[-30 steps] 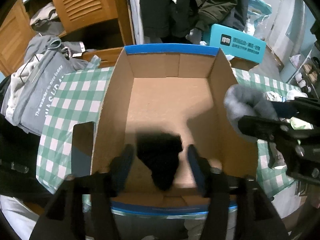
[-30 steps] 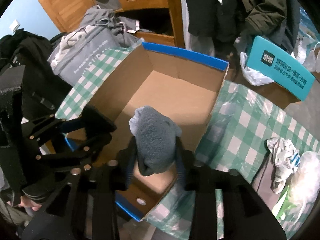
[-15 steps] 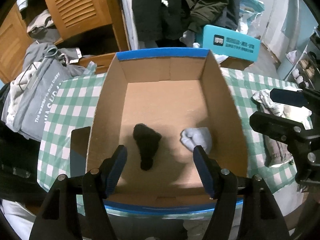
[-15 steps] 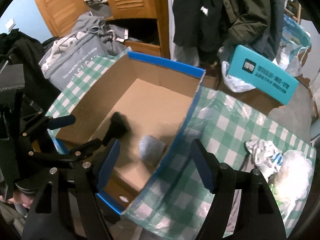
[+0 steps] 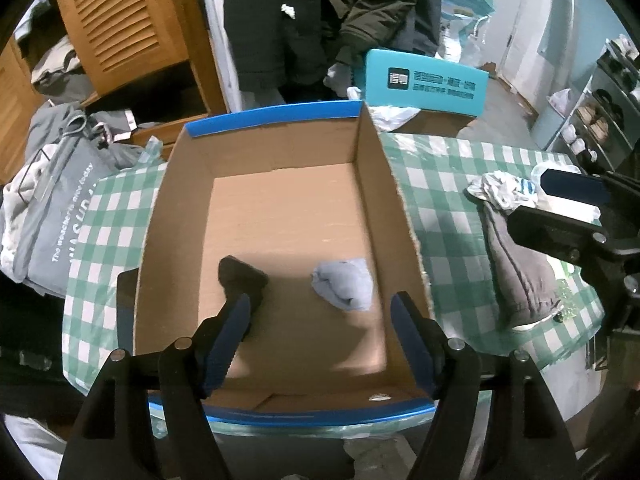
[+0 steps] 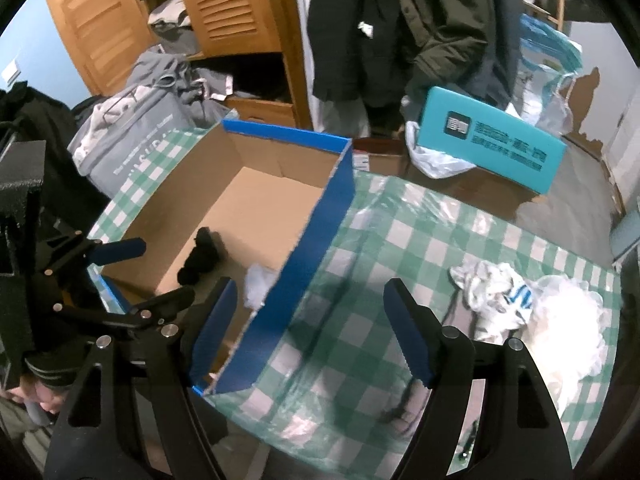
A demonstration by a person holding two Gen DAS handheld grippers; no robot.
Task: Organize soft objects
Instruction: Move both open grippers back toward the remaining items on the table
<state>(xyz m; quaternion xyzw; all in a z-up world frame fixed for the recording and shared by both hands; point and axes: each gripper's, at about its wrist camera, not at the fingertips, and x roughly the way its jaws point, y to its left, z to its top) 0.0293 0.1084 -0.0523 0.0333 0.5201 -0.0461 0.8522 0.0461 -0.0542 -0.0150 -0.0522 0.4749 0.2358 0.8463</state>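
The cardboard box (image 5: 280, 208) with blue edging sits on the green checked tablecloth (image 6: 460, 248), and two soft items already lie on its floor toward the near end: a black sock bundle (image 5: 240, 276) on the left and a pale grey-blue sock bundle (image 5: 344, 282) on the right, apart from each other. The left gripper (image 5: 322, 320) hangs over the near end of the box, its jaws opening with nothing pressed between them; the black bundle lies just beyond its left finger. The right gripper (image 6: 308, 312) straddles the box's right wall, its jaws wide and empty. To the right of the box, on the cloth, more soft things wait: a long grey sock (image 5: 516, 264), a crumpled white cloth with blue stripes (image 6: 494, 292), and a white fluffy heap (image 6: 568, 308) at the far right. These all look light, limp and compressible, so they should neither slip nor break. A pinch across the thick middle of a bundle would likely carry it whole, whereas taking a loose end of the grey sock would probably let it dangle and drag.
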